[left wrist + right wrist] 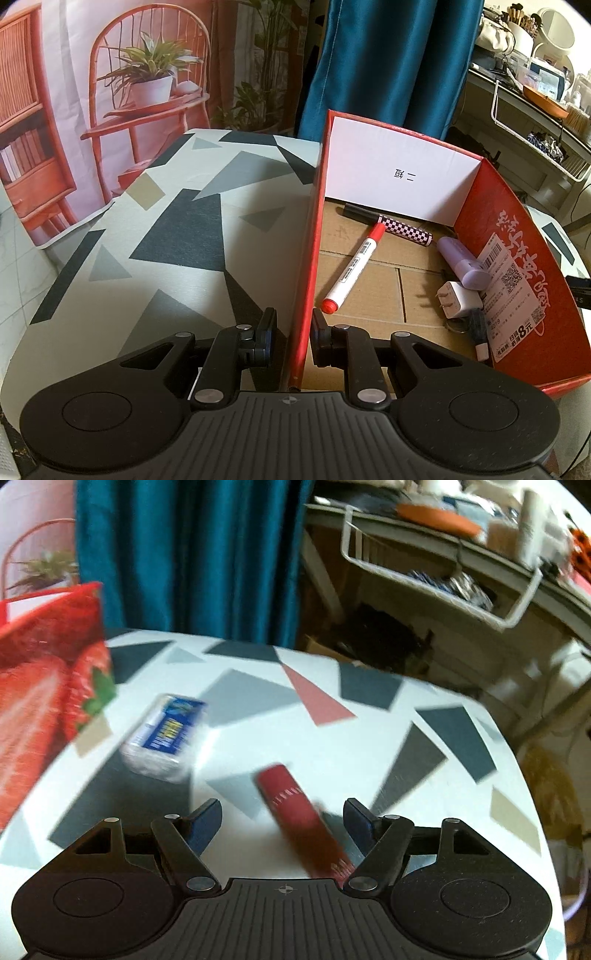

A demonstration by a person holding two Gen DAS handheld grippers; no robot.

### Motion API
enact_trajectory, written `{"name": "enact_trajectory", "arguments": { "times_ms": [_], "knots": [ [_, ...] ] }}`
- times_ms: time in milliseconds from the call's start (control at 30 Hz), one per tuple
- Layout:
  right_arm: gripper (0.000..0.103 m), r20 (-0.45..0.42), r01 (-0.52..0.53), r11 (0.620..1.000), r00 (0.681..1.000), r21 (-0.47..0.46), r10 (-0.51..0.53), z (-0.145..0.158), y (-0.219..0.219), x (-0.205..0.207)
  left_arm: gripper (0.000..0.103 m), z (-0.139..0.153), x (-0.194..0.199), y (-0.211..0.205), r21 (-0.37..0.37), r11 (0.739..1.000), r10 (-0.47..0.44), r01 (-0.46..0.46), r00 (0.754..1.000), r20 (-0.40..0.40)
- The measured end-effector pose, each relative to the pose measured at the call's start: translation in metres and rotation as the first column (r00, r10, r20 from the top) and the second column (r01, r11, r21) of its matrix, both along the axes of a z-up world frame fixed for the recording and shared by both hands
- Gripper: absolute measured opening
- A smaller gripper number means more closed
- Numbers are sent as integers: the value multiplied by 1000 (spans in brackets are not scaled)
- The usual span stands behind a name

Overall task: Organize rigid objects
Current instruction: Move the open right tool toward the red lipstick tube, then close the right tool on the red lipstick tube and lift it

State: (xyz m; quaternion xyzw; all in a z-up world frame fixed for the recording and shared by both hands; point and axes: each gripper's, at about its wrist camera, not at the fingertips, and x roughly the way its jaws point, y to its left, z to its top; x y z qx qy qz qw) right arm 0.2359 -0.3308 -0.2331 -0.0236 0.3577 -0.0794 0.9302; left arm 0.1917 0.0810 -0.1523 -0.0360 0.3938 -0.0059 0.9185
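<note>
Astride the box wall (306, 258), left gripper (294, 330) clamps.

The box (517, 236) is seen to be of cardboard: plain brown and matt on the floor, glossy red print on the walls, with a white paper label stuck on. The marker (354, 264) is of smooth plastic, as are the charger (460, 301) and the lilac case (461, 262). The tablecloth (332, 746) appears matt and smooth. The red tube (303, 819) shows a dull sheen; blur hides more. The pack (162, 738) looks of glossy plastic wrap. Both grippers are of matt black plastic with bright metal pins.
</note>
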Motion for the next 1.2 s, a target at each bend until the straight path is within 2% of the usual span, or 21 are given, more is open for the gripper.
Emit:
{"name": "enact_trajectory", "arguments": {
  "times_ms": [67, 167, 200, 300, 500, 700, 867, 1200],
  "knots": [
    [67, 4, 52, 997, 999, 60, -52, -5, -9, -3, 21, 0, 0, 0, -1, 1000, 1, -1, 1000, 0],
    [47, -2, 101, 989, 995, 110, -101, -10, -16, -9, 21, 0, 0, 0, 1, 1000, 0, 0, 1000, -1],
    [33, -5, 106, 988, 994, 108, -107, -11, -16, -10, 21, 0, 0, 0, 2, 1000, 1, -1, 1000, -2],
    [21, -13, 108, 985, 994, 135, -107, -10, -15, -16, 21, 0, 0, 0, 2, 1000, 3, -3, 1000, -2],
    [21, -12, 67, 979, 998, 191, -66, -7, 2, -22, 21, 0, 0, 1, -2, 1000, 6, -6, 1000, -1],
    [21, 1, 87, 954, 996, 288, -91, -8, 18, -27, 21, -1, 0, 1, -2, 1000, 5, -5, 1000, 2],
    [22, -6, 61, 953, 998, 296, -62, -7, 33, -26, 21, -1, -2, 2, -19, 1000, 9, -9, 1000, 9],
    [30, -14, 5, 939, 1000, 344, 0, -5, 55, -23, 19, 1, -2, 1, -19, 1000, 6, -6, 1000, 8]
  ]
}}
